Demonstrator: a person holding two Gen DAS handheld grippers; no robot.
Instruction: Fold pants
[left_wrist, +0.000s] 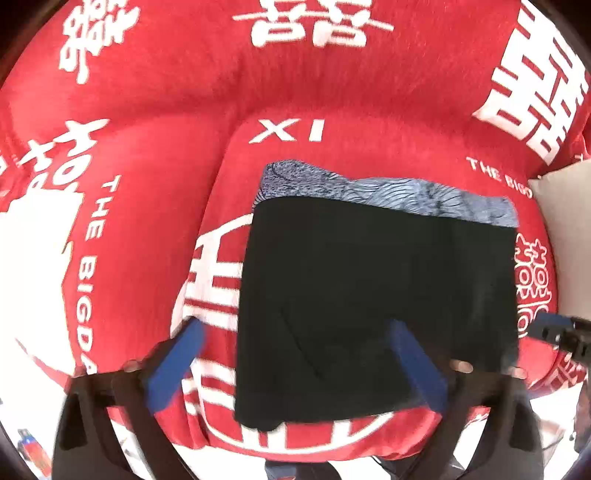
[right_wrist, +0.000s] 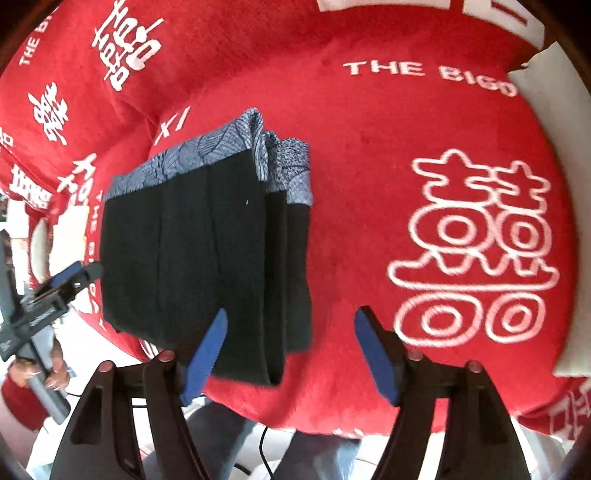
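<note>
The black pants (left_wrist: 376, 306) lie folded into a compact rectangular stack at the centre of the left wrist view, on a red plush blanket (left_wrist: 166, 110) printed with white characters and lettering. A band of blue-grey fabric (left_wrist: 391, 192) with a fine wavy line pattern runs along the upper edge of the stack. In the right wrist view the pants (right_wrist: 207, 254) sit left of centre, and their layered fold edges show as parallel vertical seams.

The left gripper (left_wrist: 295, 332) has its blue-padded fingers spread wide and holds nothing; the stack lies between and beneath them in the lower part of the frame. The right gripper (right_wrist: 290, 317) is also spread wide and holds nothing, with its left pad over the lower right corner of the stack. A pale cushion (right_wrist: 554, 122) occupies the upper right edge of the right wrist view.
</note>
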